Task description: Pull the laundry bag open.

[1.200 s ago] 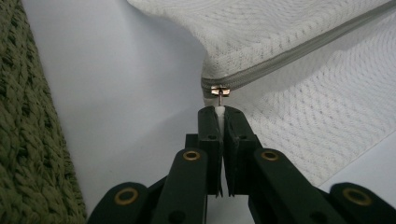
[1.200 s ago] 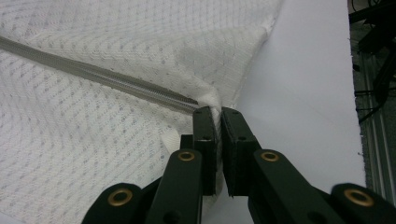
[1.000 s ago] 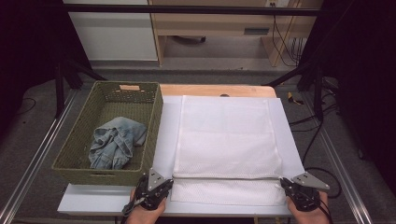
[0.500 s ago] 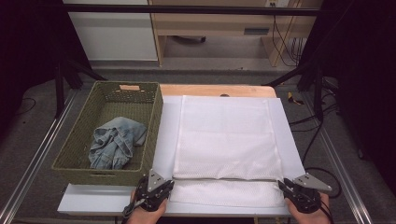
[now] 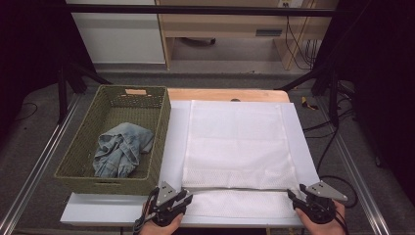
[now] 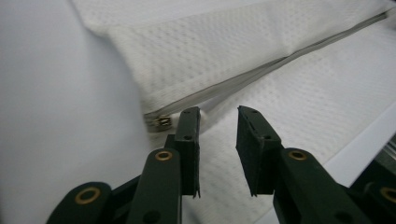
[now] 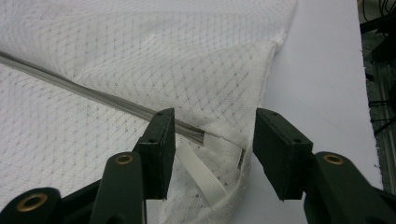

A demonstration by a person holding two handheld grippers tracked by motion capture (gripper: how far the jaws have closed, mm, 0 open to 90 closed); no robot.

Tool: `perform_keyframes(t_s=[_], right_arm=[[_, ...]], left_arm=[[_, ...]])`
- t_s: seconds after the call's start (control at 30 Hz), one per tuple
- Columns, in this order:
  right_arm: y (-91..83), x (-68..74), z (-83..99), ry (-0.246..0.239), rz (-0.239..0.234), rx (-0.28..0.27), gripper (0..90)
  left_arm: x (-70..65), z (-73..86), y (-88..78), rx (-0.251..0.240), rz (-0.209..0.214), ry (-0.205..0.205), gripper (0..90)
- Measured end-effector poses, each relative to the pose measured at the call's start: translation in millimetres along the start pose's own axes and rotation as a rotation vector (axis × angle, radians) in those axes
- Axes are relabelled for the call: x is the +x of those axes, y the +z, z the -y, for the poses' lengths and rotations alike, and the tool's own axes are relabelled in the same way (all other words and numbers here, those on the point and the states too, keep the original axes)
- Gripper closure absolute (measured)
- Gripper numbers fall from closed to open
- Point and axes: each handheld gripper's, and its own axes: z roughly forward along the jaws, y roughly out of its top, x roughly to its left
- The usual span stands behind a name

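A white mesh laundry bag (image 5: 238, 147) lies flat on the white table cover, its near part folded along a grey zipper (image 7: 93, 95). At the bag's near left corner is my left gripper (image 5: 180, 196), open; its jaws have just been opening. In the left gripper view the left gripper (image 6: 218, 114) hovers over the mesh with nothing pinched, the zipper pull (image 6: 161, 122) just beside it. My right gripper (image 5: 295, 195) is at the near right corner, open, and its jaws have also just been opening. The right gripper (image 7: 215, 116) straddles the corner and a white loop strap (image 7: 201, 175) without pressing on them.
A green woven basket (image 5: 76, 164) stands left of the bag with a crumpled denim garment (image 5: 120, 149) inside. The table's near edge runs just in front of both hands. Dark stands and cables (image 5: 337, 142) flank the table on the right.
Both grippers' jaws stand a little wider apart than before. The bag and both hands lie about where they were.
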Motion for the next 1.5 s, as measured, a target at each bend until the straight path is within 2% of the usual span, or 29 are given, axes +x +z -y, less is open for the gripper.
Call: perform_keyframes(t_s=[0.17,0.37,0.47,0.57,0.7,0.87,1.07,1.33,1.5], right_arm=[[0.8,2.7,-2.6,-0.013,0.001,-0.007,42.3],[1.3,6.2,-7.7,-0.017,0.002,-0.031,28.6],[1.1,7.3,-9.5,-0.013,0.001,-0.032,23.7],[0.6,7.4,-10.8,-0.019,-0.004,-0.048,16.8],[-0.3,8.8,-12.2,-0.033,-0.008,-0.079,12.1],[1.0,14.3,-15.8,-0.043,0.006,-0.082,11.1],[2.8,23.1,-18.3,-0.059,-0.005,-0.064,8.5],[4.7,31.8,-19.9,-0.086,-0.013,-0.046,8.0],[3.9,38.5,-22.9,-0.099,-0.030,-0.051,7.7]], left_arm=[[2.2,0.3,7.6,0.009,0.017,0.014,59.5],[2.7,-4.0,7.9,-0.034,0.028,0.036,49.7],[2.6,-4.9,8.8,-0.049,0.028,0.024,44.3],[2.7,-5.8,8.3,-0.065,0.022,0.030,37.3],[2.3,-7.5,8.0,-0.100,0.016,0.045,30.1],[-0.7,-9.8,7.5,-0.137,-0.002,0.077,18.6],[-3.5,-10.9,6.9,-0.157,-0.016,0.100,11.9],[-3.3,-11.0,8.0,-0.163,-0.008,0.094,4.7],[-2.8,-11.1,7.8,-0.168,0.003,0.090,3.4]])
